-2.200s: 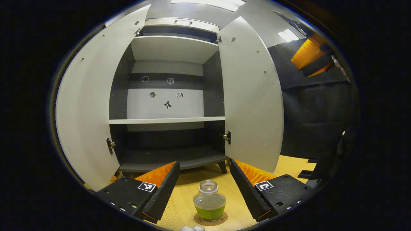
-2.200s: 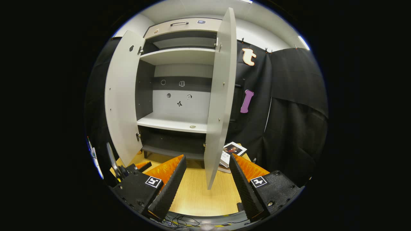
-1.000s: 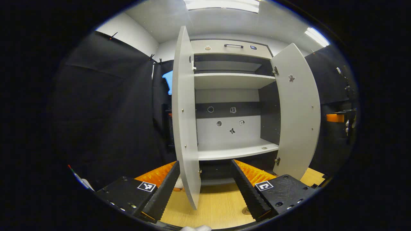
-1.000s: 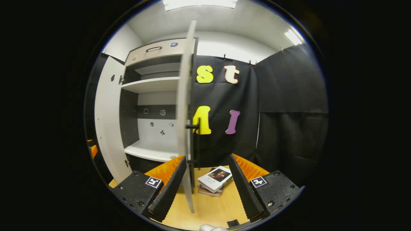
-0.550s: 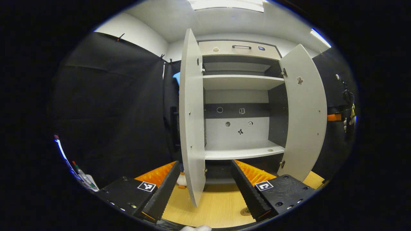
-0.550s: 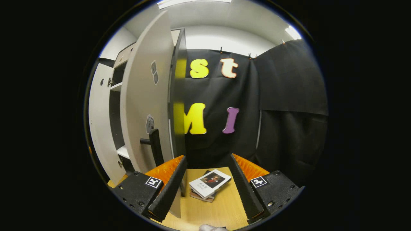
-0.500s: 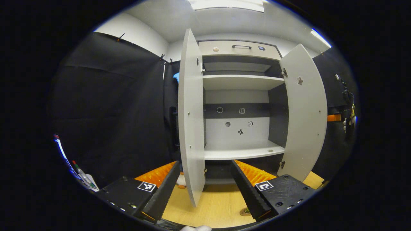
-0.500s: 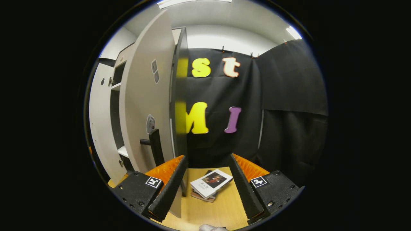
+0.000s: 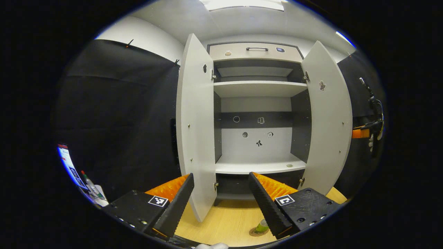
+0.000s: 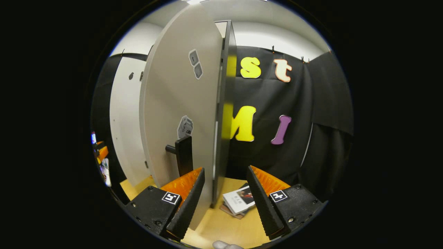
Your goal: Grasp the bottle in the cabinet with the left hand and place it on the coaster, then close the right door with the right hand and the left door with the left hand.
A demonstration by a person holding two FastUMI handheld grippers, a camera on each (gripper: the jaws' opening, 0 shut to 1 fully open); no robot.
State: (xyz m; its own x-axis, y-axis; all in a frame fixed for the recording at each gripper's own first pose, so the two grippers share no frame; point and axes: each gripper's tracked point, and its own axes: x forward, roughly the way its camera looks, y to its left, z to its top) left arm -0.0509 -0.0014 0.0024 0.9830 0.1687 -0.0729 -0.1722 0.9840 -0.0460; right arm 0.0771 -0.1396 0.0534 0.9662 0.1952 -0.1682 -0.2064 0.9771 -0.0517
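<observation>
In the left gripper view the grey cabinet (image 9: 258,103) stands with its left door (image 9: 193,131) and right door (image 9: 328,117) both swung out. The bottle (image 9: 262,226), with green liquid, rests on the round coaster (image 9: 254,233) low in that view, partly behind a finger. My left gripper (image 9: 219,178) is open and holds nothing, some way in front of the cabinet. My right gripper (image 10: 225,171) is open, close to the outer face of the right door (image 10: 176,103) and just right of its black handle (image 10: 183,155); whether a finger touches the door I cannot tell.
A stack of books (image 10: 238,200) lies on the wooden table (image 9: 225,224) behind the right door. The left door (image 10: 126,121) shows past the right door's edge. A small round thing (image 9: 289,165) sits on the middle shelf. The other gripper (image 9: 360,133) shows behind the right door.
My left gripper lifted off the bottle and backed away, then turned so the bottle shows again. My right gripper swung round behind the right door and came closer to its handle.
</observation>
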